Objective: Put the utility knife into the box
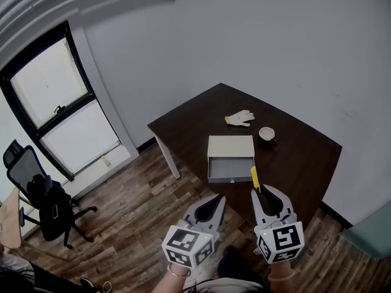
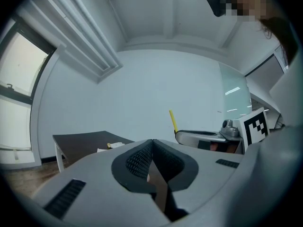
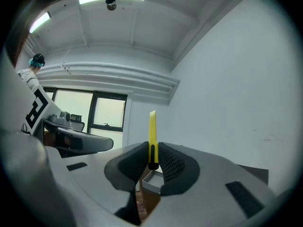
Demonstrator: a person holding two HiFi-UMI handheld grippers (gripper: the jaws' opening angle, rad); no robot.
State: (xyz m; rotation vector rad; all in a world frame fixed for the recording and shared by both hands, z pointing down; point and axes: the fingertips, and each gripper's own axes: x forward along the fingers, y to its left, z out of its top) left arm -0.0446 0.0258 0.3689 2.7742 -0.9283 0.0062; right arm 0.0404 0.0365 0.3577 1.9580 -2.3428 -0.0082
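So, right gripper (image 1: 266, 193) clamped the slim yellow knife (image 1: 255, 179) between ribbed pads (image 3: 173, 164), at 5 o'clock from the open grey rectangular box (image 1: 230, 177) on the dark table (image 1: 305, 163); left gripper (image 1: 214, 201) sat closed, empty.

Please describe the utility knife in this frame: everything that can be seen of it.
The utility knife is a slim, flat, yellow stick that looks like plastic, with a black section low on its body. No blade can be made out. The right gripper is shut on its lower end, so the knife sticks out straight beyond the jaws. In the head view it is held in the air, pointing toward the open grey box on the dark table. Nothing else touches it.
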